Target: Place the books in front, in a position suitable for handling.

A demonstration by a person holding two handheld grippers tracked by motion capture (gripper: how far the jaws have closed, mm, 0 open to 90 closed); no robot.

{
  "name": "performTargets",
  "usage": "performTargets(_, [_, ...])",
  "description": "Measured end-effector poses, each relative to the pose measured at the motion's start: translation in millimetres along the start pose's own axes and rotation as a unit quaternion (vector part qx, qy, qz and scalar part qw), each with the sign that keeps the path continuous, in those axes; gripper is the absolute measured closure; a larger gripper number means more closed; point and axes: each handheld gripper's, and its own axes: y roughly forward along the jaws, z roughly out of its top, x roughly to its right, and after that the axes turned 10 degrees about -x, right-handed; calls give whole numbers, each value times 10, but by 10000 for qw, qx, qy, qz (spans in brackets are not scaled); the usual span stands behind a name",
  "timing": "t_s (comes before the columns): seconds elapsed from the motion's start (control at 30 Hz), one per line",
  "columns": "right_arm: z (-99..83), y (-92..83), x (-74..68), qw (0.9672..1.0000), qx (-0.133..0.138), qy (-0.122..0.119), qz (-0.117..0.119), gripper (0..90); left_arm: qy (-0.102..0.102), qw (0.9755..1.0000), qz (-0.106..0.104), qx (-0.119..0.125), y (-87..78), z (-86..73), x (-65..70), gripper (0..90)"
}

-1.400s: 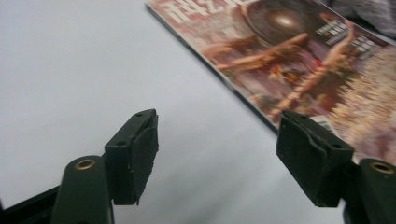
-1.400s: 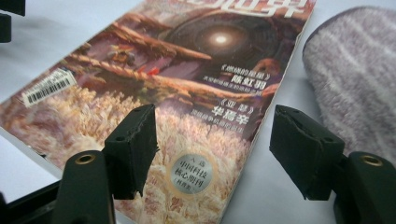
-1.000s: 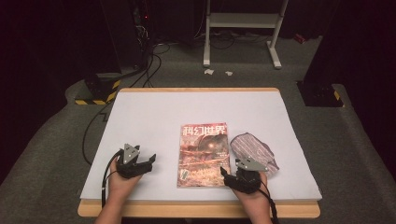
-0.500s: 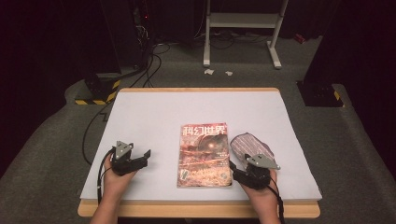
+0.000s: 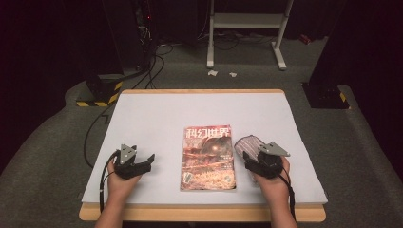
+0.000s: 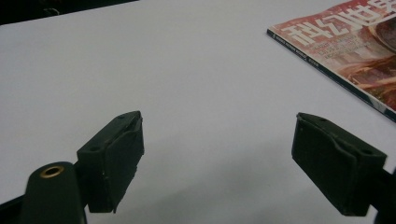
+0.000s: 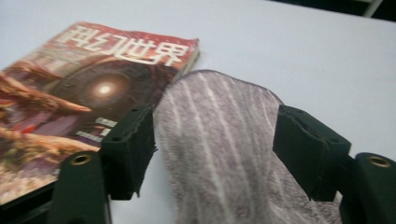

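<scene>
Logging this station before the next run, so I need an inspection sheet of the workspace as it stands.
Surface: white tabletop with wooden edge, bare apart from the two items.
Job's things: magazine lying flat, cover up; grey striped cloth beside its right edge.
Clutter: nothing seen on the table.
Grippers: left gripper open over bare table; right gripper open above the cloth, fingers apart from it; both have just been opening.
Cables: black cable trailing from the left gripper.
Surroundings: grey floor, paper scraps, white frame.
</scene>
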Motion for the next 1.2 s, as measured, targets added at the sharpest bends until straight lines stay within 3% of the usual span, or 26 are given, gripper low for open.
performTargets(0.13, [-48,54,41,9999,-135,64,-35,259,124,9999,-15,13,-5,-5,16,156])
performTargets(0.2, [-133,99,84,9993,-339,65,-122,232,161,9999,-22,13,-4,-6,23,156])
performTargets(0.43, [-247,186,172,9977,-638,235,-28,201,109,9999,-62,61,-9,-13,10,149])
performTargets(0.5, [-260,215,177,9972,-713,231,-12,197,72,9999,-77,79,-9,-16,5,149])
performTargets(0.57, [-298,266,145,9960,-885,-26,-148,202,89,9999,-80,80,-11,-17,7,151])
performTargets(0.6, [-287,267,137,9955,-930,-9,-157,210,106,9999,-75,84,-11,-18,8,153])
performTargets(0.7, [-271,264,129,9949,-994,-17,-178,246,108,9998,-81,122,-17,-22,5,158])
performTargets(0.73, [-275,256,124,9952,-966,-15,-166,321,87,9998,-97,153,-23,-26,1,159])
performTargets(0.77, [-275,256,124,9952,-966,-15,-166,321,63,9998,-108,181,-28,-29,-4,159])
performTargets(0.83, [-289,232,116,9958,-892,-157,-96,467,-4,9996,-140,250,-39,-38,-19,162])
performTargets(0.87, [-290,225,113,9959,-880,-177,-98,522,-9,9996,-142,243,-38,-37,-21,162])
performTargets(0.9, [-290,225,113,9959,-880,-177,-98,522,-9,9996,-142,243,-38,-37,-21,162])
performTargets(0.93, [-300,215,102,9962,-819,-242,-177,626,-2,9996,-140,242,-37,-37,-19,162])
performTargets(0.97, [-305,214,107,9965,-782,-221,-191,653,15,9996,-126,243,-37,-37,-14,162])
performTargets(1.2, [-313,154,194,9985,-546,10,-23,677,-40,9996,-188,210,-29,-32,-29,167])
